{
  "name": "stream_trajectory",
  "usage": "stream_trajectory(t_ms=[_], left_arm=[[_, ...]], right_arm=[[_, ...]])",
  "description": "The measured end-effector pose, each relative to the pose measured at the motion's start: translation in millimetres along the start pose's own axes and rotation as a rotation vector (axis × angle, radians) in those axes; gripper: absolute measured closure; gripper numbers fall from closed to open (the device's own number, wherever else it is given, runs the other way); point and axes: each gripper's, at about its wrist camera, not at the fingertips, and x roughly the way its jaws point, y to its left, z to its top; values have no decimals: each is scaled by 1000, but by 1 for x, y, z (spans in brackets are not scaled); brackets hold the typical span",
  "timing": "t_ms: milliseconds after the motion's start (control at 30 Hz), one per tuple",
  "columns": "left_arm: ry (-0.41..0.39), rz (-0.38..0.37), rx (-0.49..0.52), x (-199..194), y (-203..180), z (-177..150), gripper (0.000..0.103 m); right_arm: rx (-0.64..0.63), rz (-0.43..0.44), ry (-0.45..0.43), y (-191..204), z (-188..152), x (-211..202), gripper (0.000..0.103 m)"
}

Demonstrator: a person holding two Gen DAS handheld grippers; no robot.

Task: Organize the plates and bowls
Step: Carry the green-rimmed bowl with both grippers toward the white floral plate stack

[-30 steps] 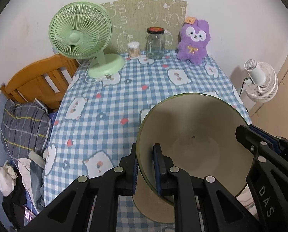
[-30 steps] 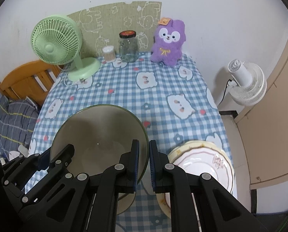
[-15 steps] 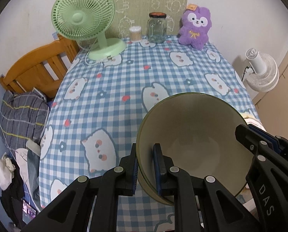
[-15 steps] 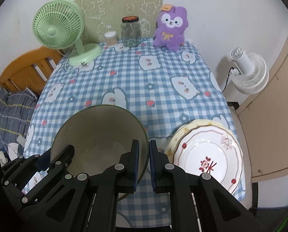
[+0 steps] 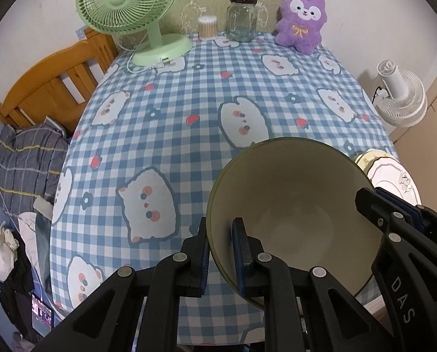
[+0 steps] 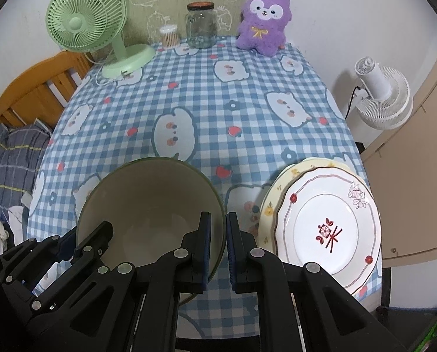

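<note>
- Bowl (image 5: 291,220) – a large one, cream inside with a dark green rim, is held over the near part of the checked tablecloth (image 5: 189,123), tilted so that its inside is seen from both wrist views
- At the far left a wooden bed frame (image 5: 51,85) is seen beside the table, with striped bedding (image 5: 22,164) below it
- On the far left corner of the cloth a green desk fan (image 5: 127,3) is stood, its cable trailing by the base
- Next along the back edge a small tub of cotton swabs (image 5: 207,27) is placed, then a glass jar (image 5: 241,19) with a dark lid, then a purple plush toy (image 5: 302,20)
- The bowl's left rim is clamped by the left gripper (image 5: 220,252), one pad outside the wall and one inside
- The bowl's right rim is pinched in the same way by the right gripper (image 6: 226,246), jaws drawn nearly together on the thin wall – in the left view this gripper is seen at the bowl's right edge
- Just right of the bowl two plates are stacked on the cloth: a white plate (image 6: 326,228) with red flower marks lies on a pale yellow plate (image 6: 269,205)
- Beyond the table's right edge a white fan (image 6: 382,96) is seen
</note>
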Motion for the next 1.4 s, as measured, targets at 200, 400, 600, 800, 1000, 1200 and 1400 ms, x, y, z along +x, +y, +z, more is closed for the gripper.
stream_trajectory(t_ms=[200, 400, 600, 800, 1000, 1200, 1400], left_arm=[[5, 4, 19, 6, -1, -1, 92], [8, 12, 21, 10, -1, -2, 92], [-4, 28, 27, 12, -3, -2, 91], [-8, 6, 4, 10, 1, -3, 91], [-37, 9, 7, 0, 0, -3, 74], [-32, 18, 15, -3, 4, -5, 65], [-27, 8, 6, -5, 5, -6, 57]], right_arm=[[13, -5, 16, -1, -2, 7, 90], [12, -9, 30, 0, -2, 14, 90], [13, -11, 31, 1, -3, 16, 90], [9, -1, 35, -1, -2, 17, 90], [0, 26, 29, -6, -1, 12, 90], [-9, 52, 30, -11, 0, 1, 90], [-31, 54, 28, -12, -2, -6, 86]])
